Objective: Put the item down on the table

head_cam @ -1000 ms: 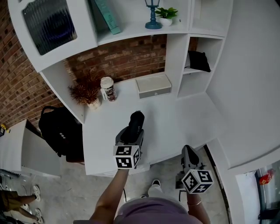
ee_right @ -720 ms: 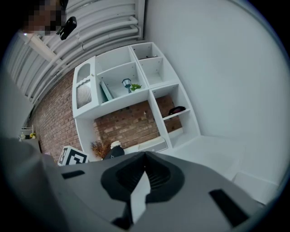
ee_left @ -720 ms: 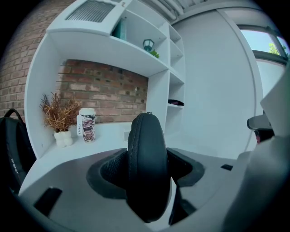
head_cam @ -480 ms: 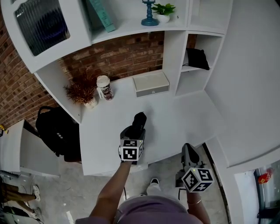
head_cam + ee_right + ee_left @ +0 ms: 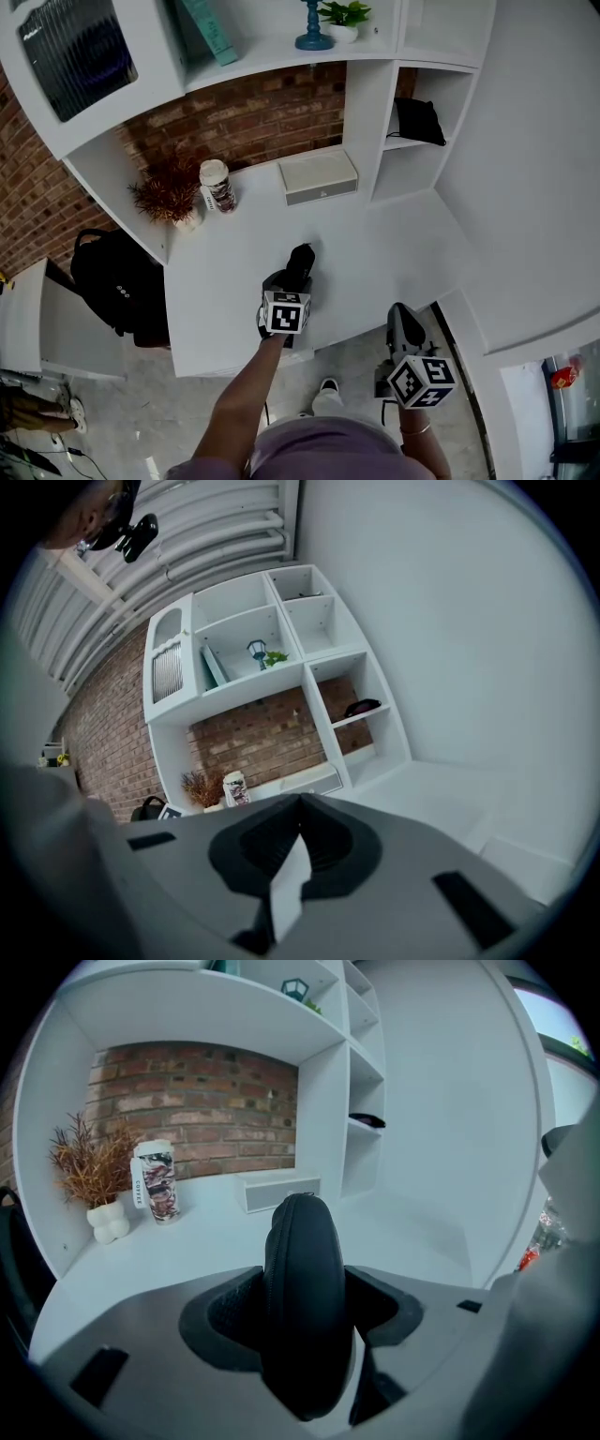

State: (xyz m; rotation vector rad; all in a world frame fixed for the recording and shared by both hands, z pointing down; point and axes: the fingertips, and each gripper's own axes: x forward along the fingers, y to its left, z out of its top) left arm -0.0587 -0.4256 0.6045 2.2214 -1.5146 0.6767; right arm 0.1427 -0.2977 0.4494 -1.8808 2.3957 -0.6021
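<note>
A black zippered case [image 5: 301, 259] stands on edge between the jaws of my left gripper [image 5: 292, 274], which is shut on it over the front middle of the white table [image 5: 375, 253]. In the left gripper view the case [image 5: 302, 1269] fills the gap between both pads of that gripper [image 5: 305, 1288] and sticks out past them. Whether it touches the tabletop I cannot tell. My right gripper [image 5: 401, 325] hangs off the table's front edge at the right. In its own view the right gripper [image 5: 300, 803] has its jaws together with nothing in them.
At the back of the table stand a patterned coffee cup [image 5: 216, 186], a dried plant in a white pot [image 5: 171, 199] and a white box [image 5: 319, 178]. Shelves rise behind, one holding a black item [image 5: 417, 122]. A black backpack [image 5: 117, 281] sits left of the table.
My left gripper has sunk toward the tabletop and moved slightly forward with the case still in it. The right gripper has barely moved.
</note>
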